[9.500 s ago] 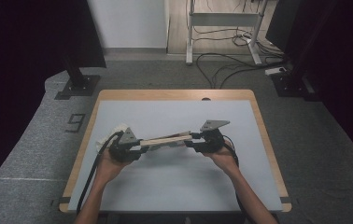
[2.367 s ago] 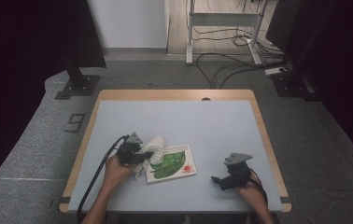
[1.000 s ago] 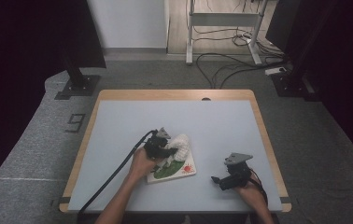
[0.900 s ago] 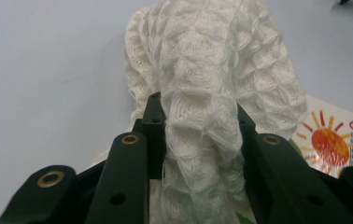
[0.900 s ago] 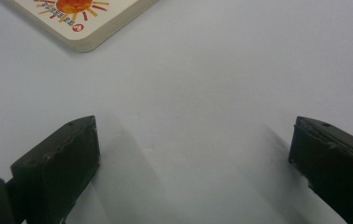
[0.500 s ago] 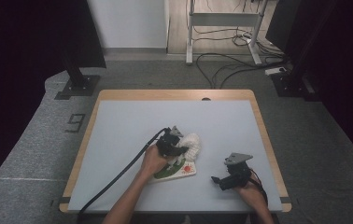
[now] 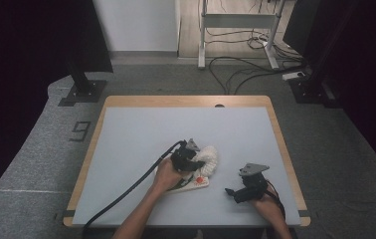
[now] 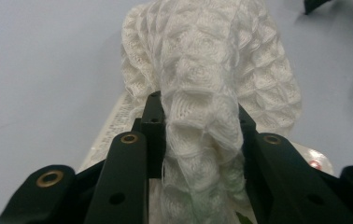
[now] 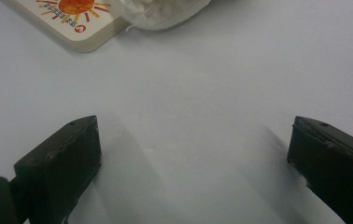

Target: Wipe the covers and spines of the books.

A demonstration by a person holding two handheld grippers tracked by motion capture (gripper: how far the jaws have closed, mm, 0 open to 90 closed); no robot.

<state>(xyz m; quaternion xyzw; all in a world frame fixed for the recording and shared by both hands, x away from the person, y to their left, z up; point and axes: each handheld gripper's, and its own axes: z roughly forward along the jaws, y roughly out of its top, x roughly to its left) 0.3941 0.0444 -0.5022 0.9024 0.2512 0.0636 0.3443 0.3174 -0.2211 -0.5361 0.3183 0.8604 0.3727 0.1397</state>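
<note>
A white waffle-knit cloth (image 7: 207,158) is bunched between the jaws of my left gripper (image 7: 196,163), which is shut on it. The cloth (image 8: 207,88) hangs forward over the right end of a flat picture board (image 7: 196,182). The board has a green print and an orange sun at its corner (image 9: 74,14), and its pale edge (image 8: 114,126) runs under the cloth. My right gripper (image 7: 232,193) rests on the table to the right of the board, open, with bare table between its pads (image 9: 67,154). A lump of the cloth (image 9: 165,11) lies beyond it.
The pale blue table top (image 7: 141,139) has a wooden rim (image 7: 186,101). A black cable (image 7: 126,191) trails from my left gripper toward the front left edge. Beyond the table are grey floor, a desk frame (image 7: 235,30) and loose cables.
My left gripper has carried the cloth rightward across the board, from its left part to its right end. The right gripper has stayed where it was.
</note>
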